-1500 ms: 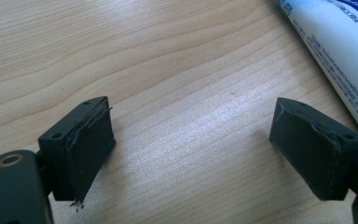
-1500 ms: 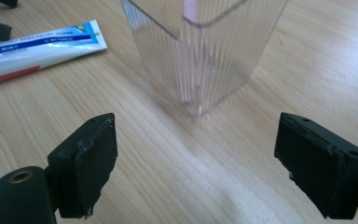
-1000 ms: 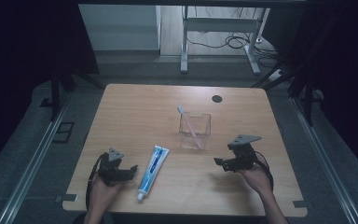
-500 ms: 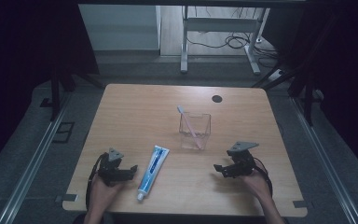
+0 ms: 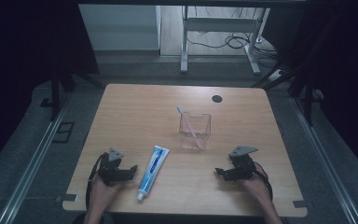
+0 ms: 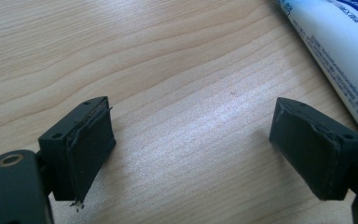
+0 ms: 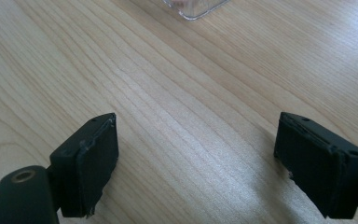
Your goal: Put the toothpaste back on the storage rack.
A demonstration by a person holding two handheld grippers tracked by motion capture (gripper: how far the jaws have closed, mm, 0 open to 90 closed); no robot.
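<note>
At the near edge of the counter [image 5: 121,107], both claws rest low on the wood, each held in a hand. The left claw [image 5: 131,171] stands wide open with nothing between its jaws; bare wood shows between them in the left gripper view. The tube [image 5: 153,171] lies just beside it, to its right, flat on the counter. The tube's long axis runs near to far, cap toward the person, tail leaning slightly right toward the cup. In the left gripper view the tube [image 6: 335,56] runs just outside the right-hand jaw, not between the two. The right claw [image 5: 220,171] is likewise wide open and empty, well apart from the tube. Judgement: the left claw is the nearer and need only shift right to straddle the tube across its width. Farther off, mid-counter, a clear cup [image 5: 195,131] holds a leaning toothbrush [image 5: 187,122].
</note>
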